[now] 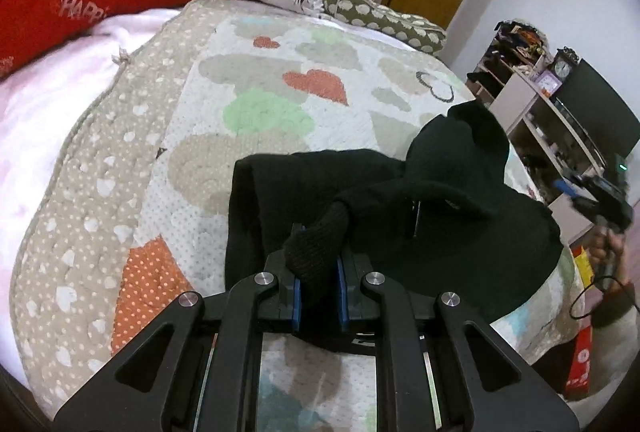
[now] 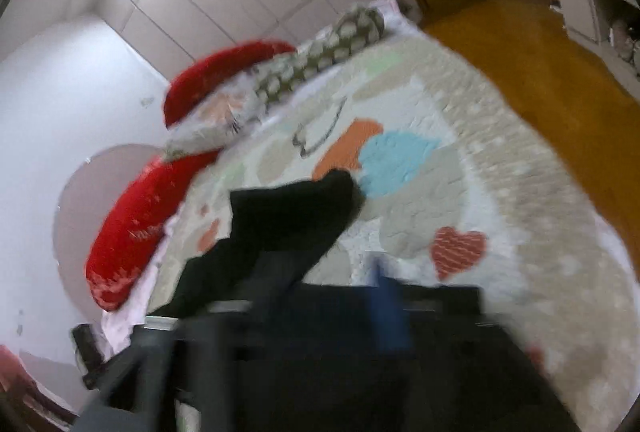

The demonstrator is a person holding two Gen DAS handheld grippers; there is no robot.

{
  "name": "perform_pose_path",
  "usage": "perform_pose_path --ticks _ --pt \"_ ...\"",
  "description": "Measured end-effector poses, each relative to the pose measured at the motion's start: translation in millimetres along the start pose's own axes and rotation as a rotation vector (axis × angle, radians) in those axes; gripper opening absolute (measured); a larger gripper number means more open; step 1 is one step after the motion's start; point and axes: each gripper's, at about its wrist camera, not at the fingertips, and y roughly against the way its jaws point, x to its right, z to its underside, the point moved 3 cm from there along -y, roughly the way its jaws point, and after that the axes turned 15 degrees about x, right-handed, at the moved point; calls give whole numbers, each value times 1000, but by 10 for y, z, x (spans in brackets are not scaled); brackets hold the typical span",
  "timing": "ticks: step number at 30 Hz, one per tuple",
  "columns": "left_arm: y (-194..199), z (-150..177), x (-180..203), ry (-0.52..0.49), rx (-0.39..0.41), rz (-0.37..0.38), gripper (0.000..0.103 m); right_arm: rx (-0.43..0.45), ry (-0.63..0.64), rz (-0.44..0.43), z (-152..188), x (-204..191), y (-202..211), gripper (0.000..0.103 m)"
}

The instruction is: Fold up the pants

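While left hand-held gripper (image 1: 318, 264) clamps bunched edge of black pants (image 1: 400, 208), rest lies ahead on quilt (image 1: 280, 92); right hand-held gripper (image 2: 320, 296) blurred, jaws apart, empty.

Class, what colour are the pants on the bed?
Black pants, clearest in the left wrist view.

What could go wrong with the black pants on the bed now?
The left tool pinches only a small bunch of the pants, so the cloth might slip out. The right tool is off to the side holding nothing, so the crumpled pants may fold crooked. Part of them lies near the quilt's edge and could slide off.
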Motion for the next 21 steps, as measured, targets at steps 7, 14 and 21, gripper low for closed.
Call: perform_pose_path --ticks 7,14,21 --pt "-39 -6 0 1 -17 -21 12 -88 -68 79 -12 182 -1190 76" --pt "-42 -170 23 -32 -4 -29 12 -3 -50 -104 -347 -246 -1005 10" --pt "11 -66 17 -43 3 -1 13 134 127 11 -6 -174 679 10"
